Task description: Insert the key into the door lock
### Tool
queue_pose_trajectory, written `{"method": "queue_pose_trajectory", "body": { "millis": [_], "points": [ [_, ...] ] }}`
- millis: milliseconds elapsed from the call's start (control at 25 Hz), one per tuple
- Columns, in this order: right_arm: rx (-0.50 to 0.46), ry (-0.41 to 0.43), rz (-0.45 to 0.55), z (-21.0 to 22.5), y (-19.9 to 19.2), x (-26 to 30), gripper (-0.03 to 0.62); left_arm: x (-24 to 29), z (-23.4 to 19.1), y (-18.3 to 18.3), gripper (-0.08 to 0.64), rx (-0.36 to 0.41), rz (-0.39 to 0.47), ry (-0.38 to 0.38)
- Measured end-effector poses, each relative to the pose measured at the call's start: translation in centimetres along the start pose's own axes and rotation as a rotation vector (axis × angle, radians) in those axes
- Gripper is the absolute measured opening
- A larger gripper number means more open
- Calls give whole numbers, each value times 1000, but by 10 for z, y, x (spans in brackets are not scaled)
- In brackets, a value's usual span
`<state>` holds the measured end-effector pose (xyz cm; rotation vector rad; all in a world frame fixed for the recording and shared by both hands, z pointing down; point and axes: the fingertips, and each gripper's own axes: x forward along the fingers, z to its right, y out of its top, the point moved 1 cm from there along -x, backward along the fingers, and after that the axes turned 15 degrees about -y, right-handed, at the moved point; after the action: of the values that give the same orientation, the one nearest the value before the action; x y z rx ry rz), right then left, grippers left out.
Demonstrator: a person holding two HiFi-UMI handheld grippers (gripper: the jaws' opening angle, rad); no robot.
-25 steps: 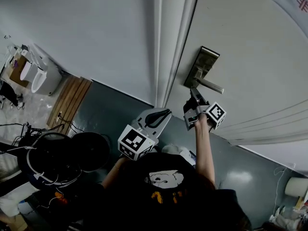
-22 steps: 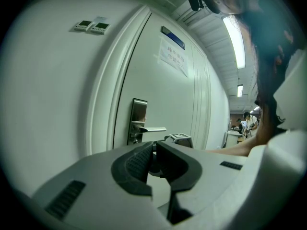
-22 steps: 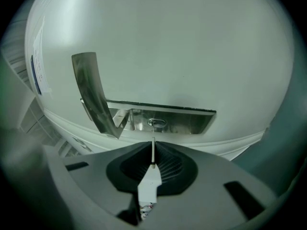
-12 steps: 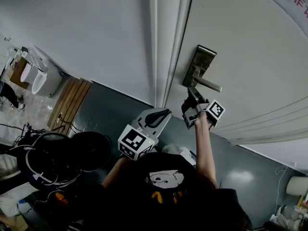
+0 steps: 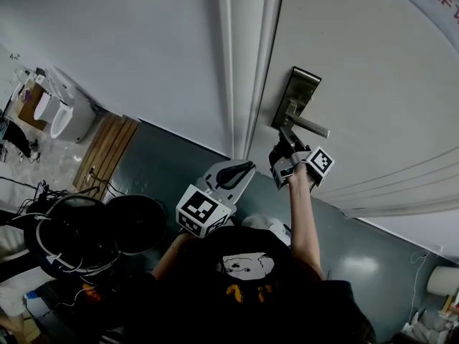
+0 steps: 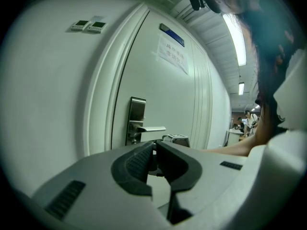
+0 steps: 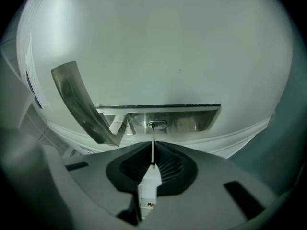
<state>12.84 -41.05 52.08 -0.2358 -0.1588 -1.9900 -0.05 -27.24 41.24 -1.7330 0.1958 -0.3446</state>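
A steel lock plate [image 5: 297,93] with a lever handle [image 5: 310,127] sits on the white door [image 5: 373,70]. My right gripper [image 5: 285,145] is raised just below the handle, shut on a key. In the right gripper view the key's white head [image 7: 149,185] is pinched between the jaws of the right gripper [image 7: 152,146]. Its thin blade [image 7: 152,151] points straight at the keyhole [image 7: 157,124], with the tip at the slot's mouth. The lever handle [image 7: 80,104] curves away to the left. My left gripper [image 5: 231,175] hangs lower and to the left, shut and empty, facing the lock plate [image 6: 137,115].
The door frame [image 5: 247,63] and a white wall [image 5: 122,41] stand left of the lock. Down at floor level on the left are a wooden panel [image 5: 104,153], black round objects with cables [image 5: 93,231] and boxes. A paper notice [image 6: 172,54] is stuck on the door.
My right gripper has crept up and slightly left with the key, closer to the lock under the handle. The left gripper has stayed put.
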Motion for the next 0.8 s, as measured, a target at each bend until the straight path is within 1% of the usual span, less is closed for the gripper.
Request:
{"method": "queue_pose_trajectory", "body": {
  "millis": [160,480,800],
  "points": [
    [52,33,-5,-2,0,2,20,1,3,0,26,3,-4,3],
    [73,28,7,-7,8,9,20,6,5,4,26,9,-11,14],
    [59,40,5,-6,12,13,20,3,-2,1,26,-1,-17,42]
  ]
}}
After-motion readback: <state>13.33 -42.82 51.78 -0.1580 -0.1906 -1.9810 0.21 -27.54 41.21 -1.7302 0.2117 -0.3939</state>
